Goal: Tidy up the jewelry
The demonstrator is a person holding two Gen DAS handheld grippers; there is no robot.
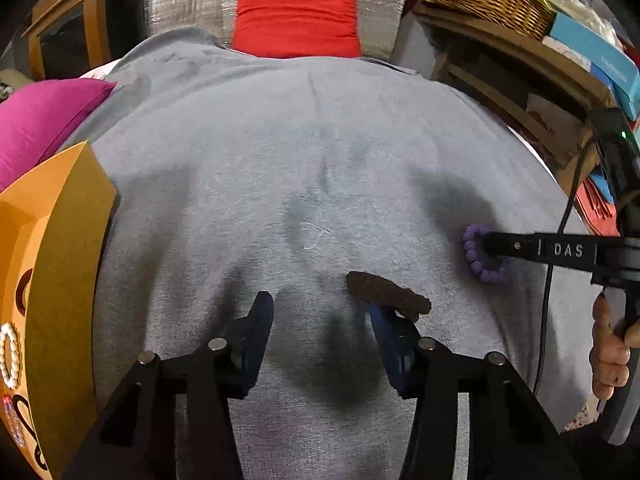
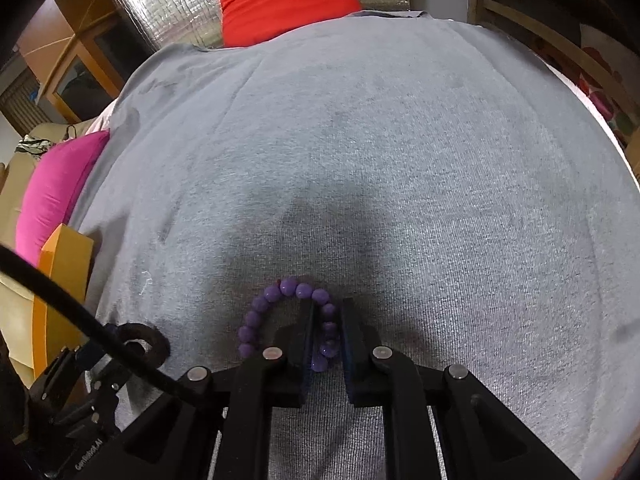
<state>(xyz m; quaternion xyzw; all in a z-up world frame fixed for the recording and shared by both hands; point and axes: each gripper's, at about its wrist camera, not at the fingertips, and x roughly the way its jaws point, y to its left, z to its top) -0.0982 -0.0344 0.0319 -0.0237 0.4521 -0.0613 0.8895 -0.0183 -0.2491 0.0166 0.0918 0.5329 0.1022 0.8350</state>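
An open orange cardboard box (image 1: 68, 240) at nine o'clock on the grey cloth (image 1: 280, 152) holds one white bead bracelet (image 1: 10, 354); its other contents are unclear. The right gripper (image 2: 326, 320), pointing steeply down, clamps one purple bead bracelet (image 2: 256, 320) on the cloth. The left gripper (image 1: 320, 304) stands half-open and empty, one dark brown fuzzy ring (image 1: 388, 294) lying at its right fingertip, at one o'clock.
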